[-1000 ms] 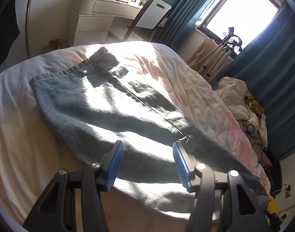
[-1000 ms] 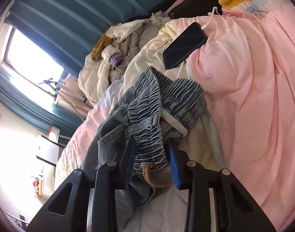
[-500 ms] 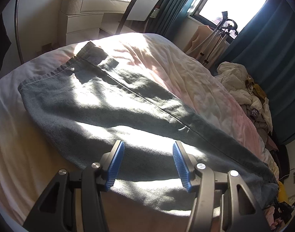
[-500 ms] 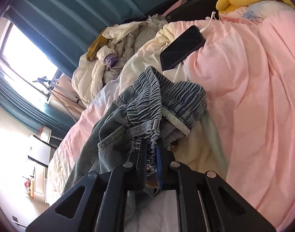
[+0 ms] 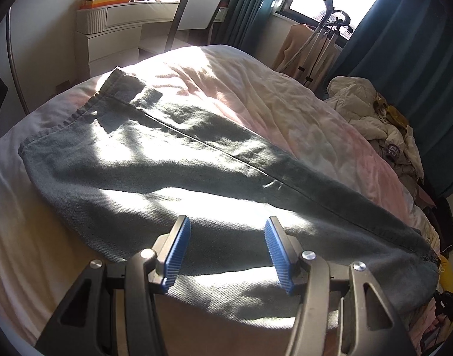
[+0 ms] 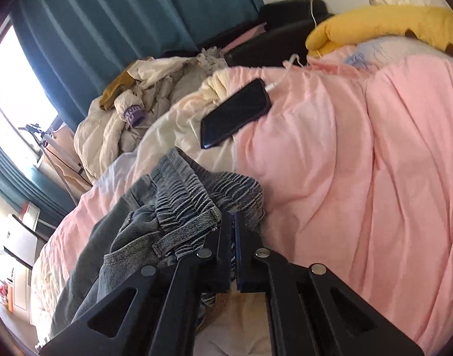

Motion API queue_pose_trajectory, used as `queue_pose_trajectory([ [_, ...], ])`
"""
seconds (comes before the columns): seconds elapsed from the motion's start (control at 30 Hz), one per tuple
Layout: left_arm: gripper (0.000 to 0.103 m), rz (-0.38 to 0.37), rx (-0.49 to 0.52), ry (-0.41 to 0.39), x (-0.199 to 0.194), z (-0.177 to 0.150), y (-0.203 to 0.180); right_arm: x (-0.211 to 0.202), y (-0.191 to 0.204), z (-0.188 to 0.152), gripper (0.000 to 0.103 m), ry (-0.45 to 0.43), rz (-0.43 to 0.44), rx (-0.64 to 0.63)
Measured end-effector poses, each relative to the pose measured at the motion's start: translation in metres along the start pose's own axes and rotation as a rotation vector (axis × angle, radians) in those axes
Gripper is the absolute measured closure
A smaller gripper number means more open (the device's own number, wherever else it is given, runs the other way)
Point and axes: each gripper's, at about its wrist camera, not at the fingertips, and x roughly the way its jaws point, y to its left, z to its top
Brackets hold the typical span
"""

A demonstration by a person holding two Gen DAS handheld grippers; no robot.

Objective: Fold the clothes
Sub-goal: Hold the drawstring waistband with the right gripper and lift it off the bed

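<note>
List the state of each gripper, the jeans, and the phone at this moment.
left gripper: open, over the jeans leg
right gripper: shut on the waistband
jeans: legs flat on the bed, waistband bunched
phone: screen dark, cable plugged in

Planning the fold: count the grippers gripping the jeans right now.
1. The right gripper is shut on the jeans waistband; the left gripper hangs open above the leg, holding nothing.
</note>
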Motion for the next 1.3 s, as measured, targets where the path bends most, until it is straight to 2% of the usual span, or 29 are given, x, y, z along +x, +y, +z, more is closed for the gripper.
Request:
queue_pose_trajectory([
  [0.17,0.049,0.017,0.088,0.012,0.004,-0.009,-0.021,-0.010,-0.016,-0.003,0.100,-0.001,0.083,0.114],
  [0.27,0.049,0.005,0.119,0.013,0.007,-0.016,-0.037,-0.028,-0.016,-0.015,0.095,0.009,0.179,0.188],
  [0.3,0.049,0.002,0.132,0.015,0.009,-0.019,-0.044,-0.032,-0.014,-0.020,0.084,0.020,0.216,0.212],
  [0.33,0.049,0.001,0.148,0.020,0.011,-0.023,-0.050,-0.035,-0.013,-0.025,0.058,0.034,0.244,0.230],
  [0.4,0.049,0.006,0.186,0.028,0.014,-0.030,-0.063,-0.032,-0.009,-0.036,0.032,0.074,0.266,0.263],
  [0.53,0.049,0.025,0.227,0.033,0.020,-0.038,-0.076,-0.005,-0.017,-0.049,0.028,0.196,0.273,0.386],
  [0.67,0.049,0.043,0.226,0.031,0.028,-0.036,-0.076,0.035,-0.027,-0.059,0.027,0.299,0.344,0.557],
  [0.87,0.049,0.067,0.226,0.030,0.033,-0.037,-0.075,0.059,-0.008,-0.041,0.027,0.235,0.364,0.495],
  [1.0,0.049,0.071,0.232,0.009,0.036,-0.032,-0.077,0.067,-0.005,-0.042,0.027,0.190,0.353,0.475],
  [1.07,0.049,0.069,0.223,-0.005,0.035,-0.029,-0.076,0.059,0.004,-0.043,0.040,0.148,0.318,0.426],
  [1.1,0.049,0.065,0.214,-0.012,0.034,-0.027,-0.075,0.052,0.010,-0.042,0.057,0.127,0.290,0.385],
  [1.13,0.049,0.062,0.204,-0.018,0.033,-0.025,-0.073,0.044,0.016,-0.042,0.065,0.104,0.271,0.349],
  [1.2,0.049,0.048,0.183,-0.019,0.031,-0.022,-0.070,0.028,0.024,-0.042,0.071,0.055,0.260,0.296],
  [1.3,0.049,0.037,0.160,-0.027,0.027,-0.018,-0.064,0.005,0.033,-0.041,0.074,0.003,0.255,0.227],
])
